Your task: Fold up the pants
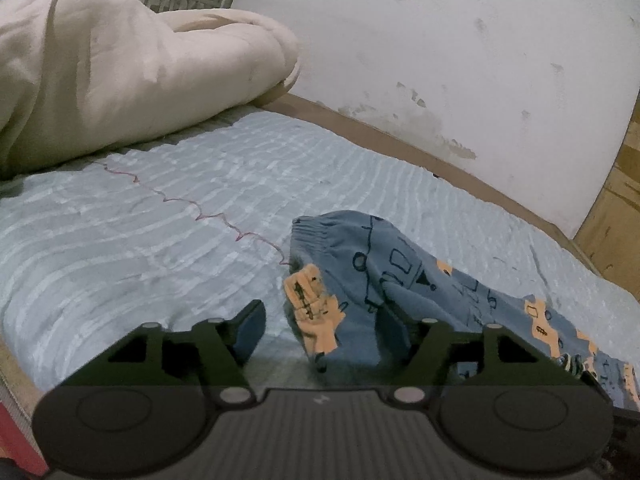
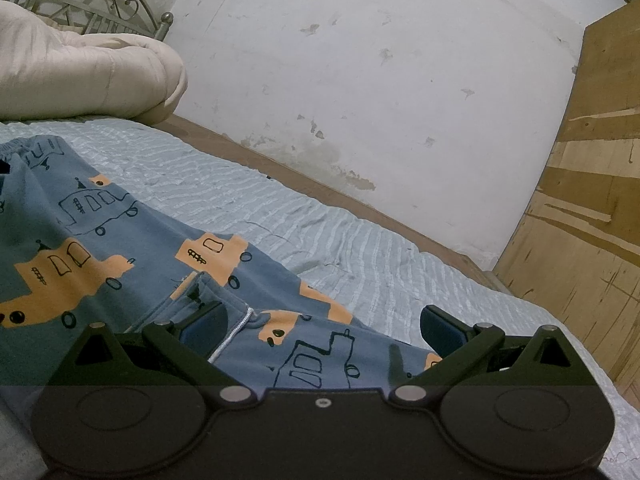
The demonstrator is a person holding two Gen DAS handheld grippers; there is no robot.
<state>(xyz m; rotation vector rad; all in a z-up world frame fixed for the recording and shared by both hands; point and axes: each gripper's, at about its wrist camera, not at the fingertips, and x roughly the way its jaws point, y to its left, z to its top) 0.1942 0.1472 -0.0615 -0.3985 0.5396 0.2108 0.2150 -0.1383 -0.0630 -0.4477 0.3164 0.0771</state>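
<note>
So it's a bed (image 1: 160, 216) with a ribbed pale-blue cover, pushed up against a scuffed white wall (image 1: 460, 60), with a wooden panel (image 2: 592, 184) at the far right and a metal headboard (image 2: 92, 4) in the back corner. A bulky cream comforter (image 1: 112, 68) is heaped by the headboard, well apart from the blue pants (image 2: 100, 232) with orange trucks, which lie rumpled across the cover. The left gripper (image 1: 320, 322) is spread wide with the bunched waistband end sitting between its fingers, and the right gripper (image 2: 324, 326) is spread wide low over the legs, nothing pinched in either.
</note>
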